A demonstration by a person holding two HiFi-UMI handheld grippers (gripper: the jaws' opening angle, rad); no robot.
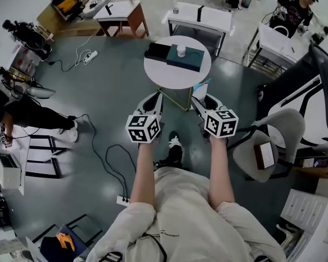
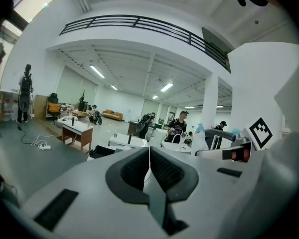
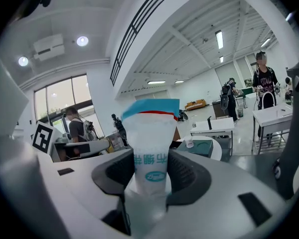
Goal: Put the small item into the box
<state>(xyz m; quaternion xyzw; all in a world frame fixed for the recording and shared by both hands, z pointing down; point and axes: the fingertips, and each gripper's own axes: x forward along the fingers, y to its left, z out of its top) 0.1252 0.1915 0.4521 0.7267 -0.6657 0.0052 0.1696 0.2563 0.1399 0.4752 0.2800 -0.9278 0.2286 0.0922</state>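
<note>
Where the small item sits: a white packet (image 3: 152,133) with a blue top, upright between the jaws of the right gripper (image 3: 152,176).
Right gripper: clamped on the packet, level with the left gripper (image 2: 149,163), short of the round table (image 1: 177,79).
Left gripper: jaws closed together, nothing between them.
Box (image 1: 190,60): teal, on the round table, well apart from both grippers.
On the box: a small white object (image 1: 181,51), too small to identify.
Beside the box: a flat black object (image 1: 157,51), at its left.
</note>
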